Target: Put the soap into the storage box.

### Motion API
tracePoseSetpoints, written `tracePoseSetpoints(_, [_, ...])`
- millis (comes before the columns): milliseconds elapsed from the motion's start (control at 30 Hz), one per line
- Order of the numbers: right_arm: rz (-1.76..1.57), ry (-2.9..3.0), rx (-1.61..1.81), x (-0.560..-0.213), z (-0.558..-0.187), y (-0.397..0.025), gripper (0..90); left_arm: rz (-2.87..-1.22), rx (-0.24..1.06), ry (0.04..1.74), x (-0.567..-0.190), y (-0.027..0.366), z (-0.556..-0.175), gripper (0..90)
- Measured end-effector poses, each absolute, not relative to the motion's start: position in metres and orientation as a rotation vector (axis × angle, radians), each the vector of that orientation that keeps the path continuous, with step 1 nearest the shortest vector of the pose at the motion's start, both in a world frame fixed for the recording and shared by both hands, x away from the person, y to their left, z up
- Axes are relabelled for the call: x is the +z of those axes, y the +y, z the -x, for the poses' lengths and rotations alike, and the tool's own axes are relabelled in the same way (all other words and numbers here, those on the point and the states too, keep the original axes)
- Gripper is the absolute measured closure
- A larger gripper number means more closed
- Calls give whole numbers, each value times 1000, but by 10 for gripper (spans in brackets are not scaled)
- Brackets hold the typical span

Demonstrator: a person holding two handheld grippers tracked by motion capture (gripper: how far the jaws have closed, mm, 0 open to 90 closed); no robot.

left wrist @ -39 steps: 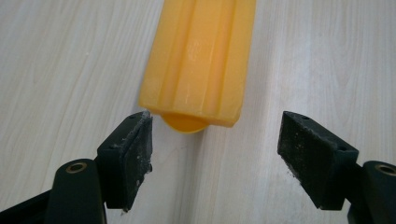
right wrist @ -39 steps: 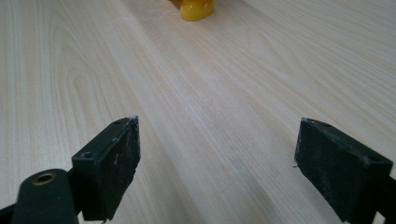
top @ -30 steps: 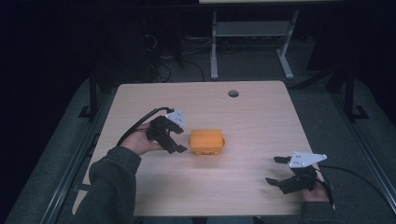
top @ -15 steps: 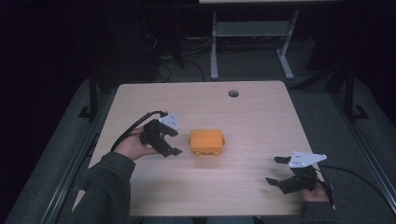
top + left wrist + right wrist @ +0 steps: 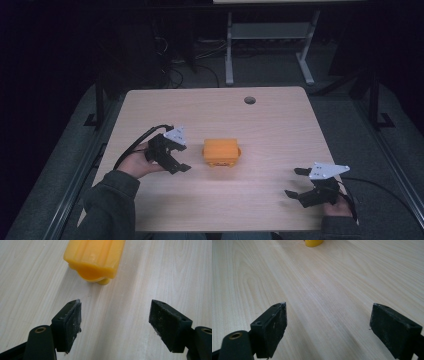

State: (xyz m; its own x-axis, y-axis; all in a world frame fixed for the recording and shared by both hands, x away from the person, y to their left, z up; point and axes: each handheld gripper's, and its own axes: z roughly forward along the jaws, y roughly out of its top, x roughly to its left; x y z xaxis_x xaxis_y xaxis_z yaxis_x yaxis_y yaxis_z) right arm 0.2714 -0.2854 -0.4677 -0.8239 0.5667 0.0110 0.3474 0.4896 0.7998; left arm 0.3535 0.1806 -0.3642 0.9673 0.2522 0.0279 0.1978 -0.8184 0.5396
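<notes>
The orange block point(image 5: 221, 152) is seen at centre frame in the high view, lying flat on the table point(image 5: 280, 120), untouched by either tool. The left gripper point(image 5: 183, 161) is held just left of it, jaws apart and pointed toward the block, w/ a strip of bare wood between tips and plastic. In the left gripper view the block point(image 5: 96, 258) sits at the upper centre-left, beyond the two pads point(image 5: 72, 322), which are spread wide w/ nothing between them.

Vs. the frame 1 s ago, the left gripper has been drawn back: then it was close against the block's left side, now it sits lower-left w/ a clear gap. The block itself has not shifted. This is judged a release or a re-aim, not a grasp in progress; nothing is clamped, so any lift or move is yet to be done, and a fresh approach would be needed to close on the block's sides.

The right gripper point(image 5: 296, 182) is parked at lower right of the high view, well apart from the block, jaws open, no change over the sec. In the right gripper view, a yellow-orange sliver point(image 5: 313, 243) of the block is caught at the top edge.
</notes>
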Motion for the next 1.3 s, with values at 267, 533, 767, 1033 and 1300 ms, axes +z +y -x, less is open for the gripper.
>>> tracePoseSetpoints(267, [-785, 2482, 1240, -469, -272, -286, 135, -2547, 134, 331, -369, 186, -348, 248])
tracePoseSetpoints(533, [-798, 2482, 1230, -470, -272, -287, 135, -2535, 124, 356, -375, 193, -342, 248])
tracePoseSetpoints(767, [-798, 2485, 1224, -470, -272, -286, 135, -2539, 143, 366, -379, 199, -337, 245])
tracePoseSetpoints(1033, [-801, 2485, 1221, -470, -272, -286, 135, -2542, 152, 383, -384, 205, -331, 237])
tracePoseSetpoints(1300, [-807, 2494, 1207, -471, -272, -285, 135, -2538, 146, 410, -392, 217, -323, 236])
